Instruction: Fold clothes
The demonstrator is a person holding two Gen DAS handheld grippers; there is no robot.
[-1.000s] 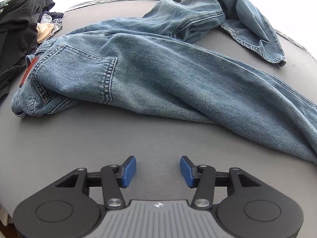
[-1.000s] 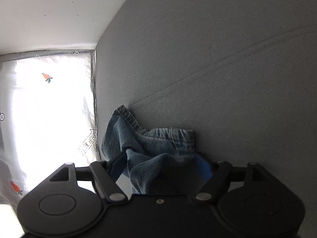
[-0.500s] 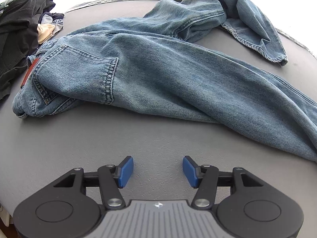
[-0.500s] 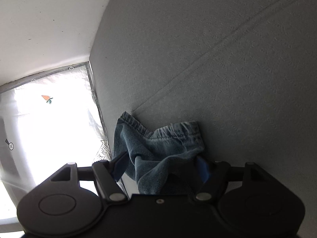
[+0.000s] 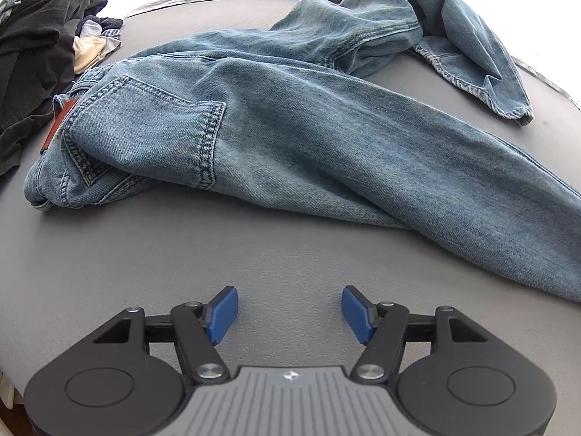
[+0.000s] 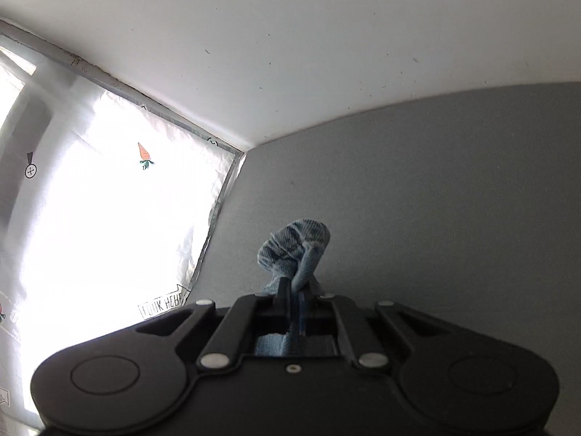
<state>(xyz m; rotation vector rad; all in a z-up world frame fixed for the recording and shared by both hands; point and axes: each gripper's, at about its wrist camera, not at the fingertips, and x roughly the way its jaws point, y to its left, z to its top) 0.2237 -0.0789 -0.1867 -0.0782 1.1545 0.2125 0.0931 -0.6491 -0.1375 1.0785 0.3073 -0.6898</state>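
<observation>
A pair of blue jeans (image 5: 290, 120) lies spread across the grey table (image 5: 145, 254) in the left wrist view, back pocket up, waistband at the left, one leg bunched at the far right. My left gripper (image 5: 289, 313) hovers over bare table in front of the jeans, its jaws opening with nothing between the blue pads (image 5: 223, 312). In the right wrist view my right gripper (image 6: 294, 290) is shut on a bunched fold of the jeans (image 6: 296, 250), which sticks up past the fingertips above the table.
A heap of dark clothes (image 5: 32, 54) sits at the table's far left corner. In the right wrist view a white wall (image 6: 290, 54) and a bright window covering with a carrot print (image 6: 109, 218) lie beyond the grey table (image 6: 435, 200).
The right gripper closed on the denim fold, rose and rolled, so wall and window now fill its view. The left gripper's jaws widened a little; it stayed in place.
</observation>
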